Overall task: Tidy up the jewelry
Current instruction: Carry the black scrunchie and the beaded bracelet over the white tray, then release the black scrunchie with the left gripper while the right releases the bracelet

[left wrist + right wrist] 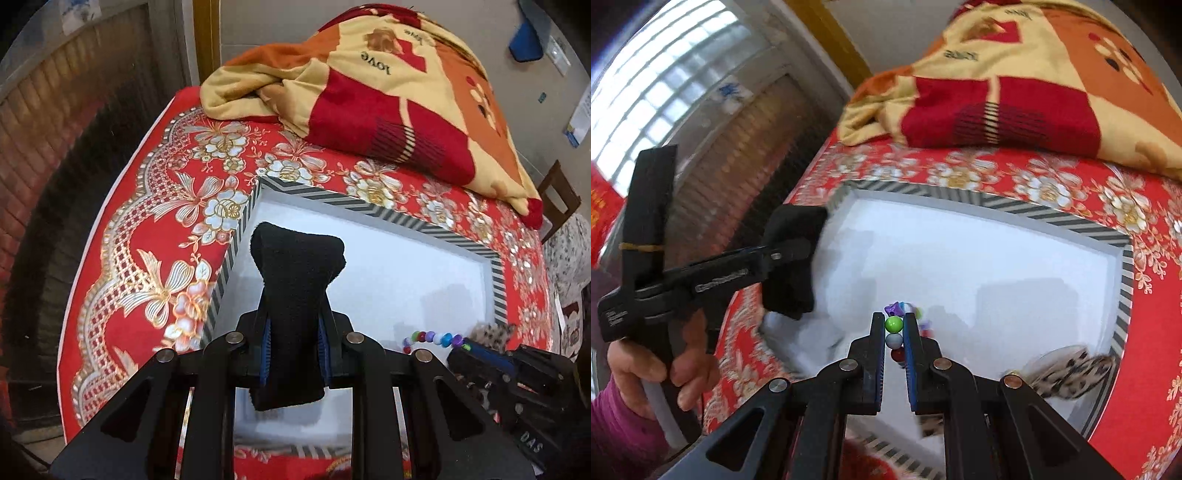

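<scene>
The bead bracelet (895,334) sits between the jaws of the right gripper (894,321), which are clamped on it: a green bead, a pale grey one and a dark red one line up in the narrow gap, pressed by the blue-lined pads on both sides. A purple star-shaped bead and a few more coloured ones poke out just past the fingertips. In the left wrist view the same bead bracelet (432,339) shows as a curved run of white, green, purple and blue beads leading into the right gripper (480,350), over the white tray's near right part.

The white tray (1015,266) has a border of black and white stripes, and the bracelet hangs above its near middle. Just right of the bracelet, at the tray's near right corner, lies a leopard-print pouch (1075,373), partly hidden behind the gripper linkage.

Left of the bracelet, over the tray's left edge, the left gripper (293,254) is closed on a black velvet pouch (295,306), its jaws pinching the fabric at the waist while the top flares out above the tips. The person's left hand (661,373) grips its handle.

The tray rests on a red floral bedspread (147,240). At the far side of the tray a red, orange and cream blanket (388,92) is heaped.
</scene>
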Available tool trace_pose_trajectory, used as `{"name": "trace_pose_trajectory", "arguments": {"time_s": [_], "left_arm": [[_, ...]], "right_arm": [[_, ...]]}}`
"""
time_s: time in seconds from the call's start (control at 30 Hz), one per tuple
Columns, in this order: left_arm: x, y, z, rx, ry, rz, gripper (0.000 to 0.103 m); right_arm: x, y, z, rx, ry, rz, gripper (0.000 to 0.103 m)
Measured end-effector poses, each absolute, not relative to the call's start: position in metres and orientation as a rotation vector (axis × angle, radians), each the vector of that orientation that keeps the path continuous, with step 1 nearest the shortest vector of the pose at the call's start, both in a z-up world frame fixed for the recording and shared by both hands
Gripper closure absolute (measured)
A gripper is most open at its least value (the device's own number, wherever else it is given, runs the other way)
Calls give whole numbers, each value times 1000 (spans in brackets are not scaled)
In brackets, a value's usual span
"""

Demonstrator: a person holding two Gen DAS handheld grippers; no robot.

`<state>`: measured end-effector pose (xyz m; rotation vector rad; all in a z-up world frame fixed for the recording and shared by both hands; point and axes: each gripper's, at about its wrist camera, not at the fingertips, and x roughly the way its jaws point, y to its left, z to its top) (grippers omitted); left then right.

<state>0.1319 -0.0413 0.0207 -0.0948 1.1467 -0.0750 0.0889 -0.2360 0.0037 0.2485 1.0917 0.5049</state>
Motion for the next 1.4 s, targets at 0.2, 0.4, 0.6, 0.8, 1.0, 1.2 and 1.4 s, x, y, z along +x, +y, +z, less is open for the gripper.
{"name": "trace_pose_trajectory", "arguments": {"time_s": [0.2,0.4,0.6,0.8,1.0,1.2,1.4], "left_arm": [[150,-30,-1,-104,1177,-17,84],[156,-29,-13,-89,1191,2,84],[157,-29,-17,-119,1204,-14,69],[147,-26,-7,-137,1188,-22,47],[118,-24,15,-109,1130,-15,44],[77,-28,27,-96,1097,-16,44],[36,-38,37,-87,1073,-19,44]], "right_arm": [[100,-266,-19,233,1132,372,94],[102,-288,-36,218,1160,261,94],[95,-292,-30,255,1140,267,70],[79,-292,-15,278,1106,278,65],[50,-285,5,243,1048,279,65],[16,-278,22,212,997,275,64],[-16,-280,31,213,970,274,63]]}}
